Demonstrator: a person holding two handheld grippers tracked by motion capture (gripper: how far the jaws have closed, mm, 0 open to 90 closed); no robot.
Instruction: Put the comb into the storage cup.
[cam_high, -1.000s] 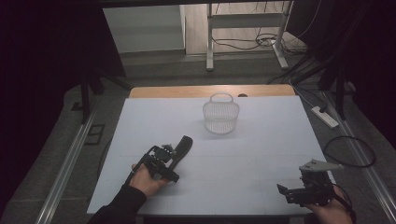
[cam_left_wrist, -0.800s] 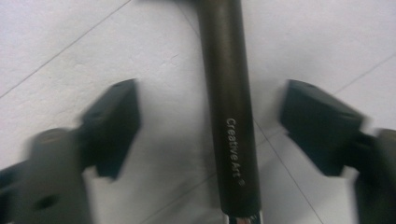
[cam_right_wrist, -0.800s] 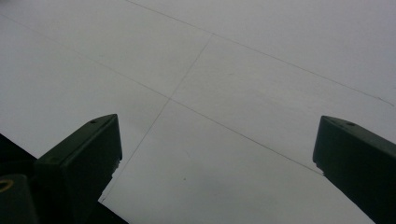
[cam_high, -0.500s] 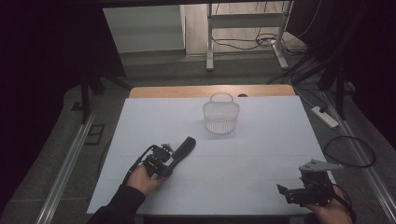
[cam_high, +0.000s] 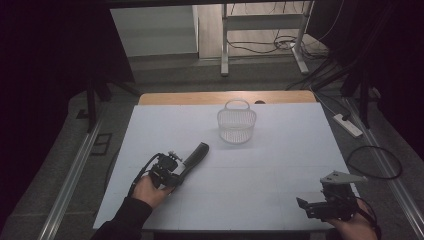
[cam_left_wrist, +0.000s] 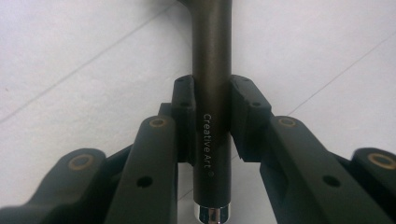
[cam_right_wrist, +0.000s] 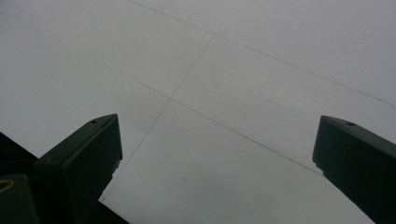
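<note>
Jaws of the left gripper (cam_left_wrist: 211, 112) clamp the dark handle (cam_left_wrist: 211, 70) between them.

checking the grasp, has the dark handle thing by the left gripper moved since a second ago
Yes, slightly: the dark handle, now clamped in the left gripper, has shifted a little right, its tip nearer the wire basket.

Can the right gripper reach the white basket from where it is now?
Probably yes: right gripper is open and bare table lies between it and the white basket; nothing blocks it.
</note>
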